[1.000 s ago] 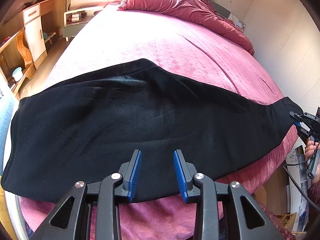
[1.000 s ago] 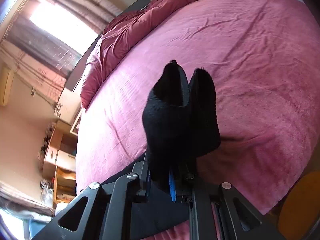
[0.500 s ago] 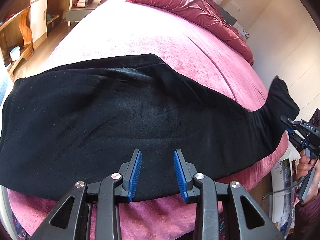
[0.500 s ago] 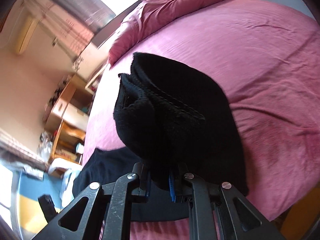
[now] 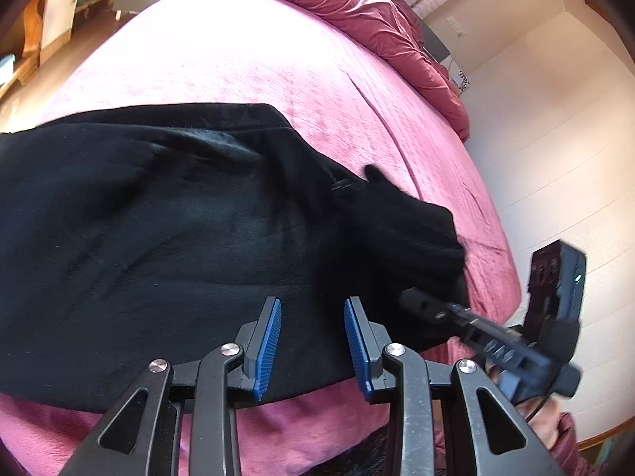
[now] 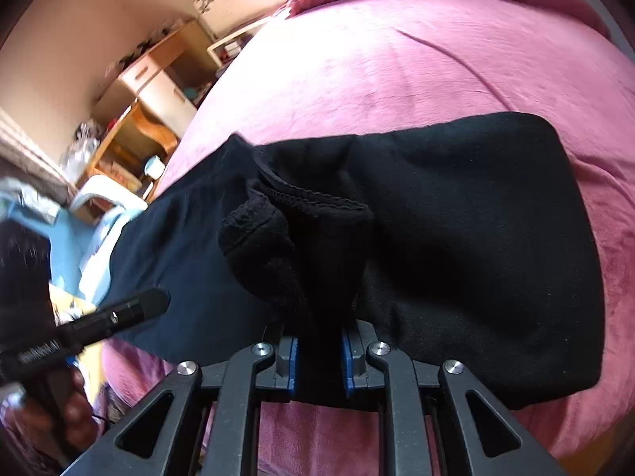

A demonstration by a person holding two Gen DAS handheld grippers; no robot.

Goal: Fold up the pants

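Black pants [image 5: 158, 238] lie across the near part of a pink bed. My left gripper [image 5: 313, 345] is open and empty, its blue pads just above the pants' near edge. My right gripper [image 6: 317, 361] is shut on the bunched leg cuffs of the pants [image 6: 285, 246] and holds them lifted over the rest of the pants [image 6: 476, 238]. In the left wrist view the right gripper [image 5: 432, 309] comes in from the right, with the leg end doubled over towards the middle.
The pink bedspread [image 5: 238, 51] runs far beyond the pants, with a crumpled red duvet [image 5: 357, 12] at the head. Wooden shelves and a desk [image 6: 151, 79] stand left of the bed. A white wall [image 5: 555, 139] is on the right.
My right gripper has carried the leg cuffs up and leftwards over the pants, folding the legs towards the waist. The left gripper has stayed open near the pants' front edge.
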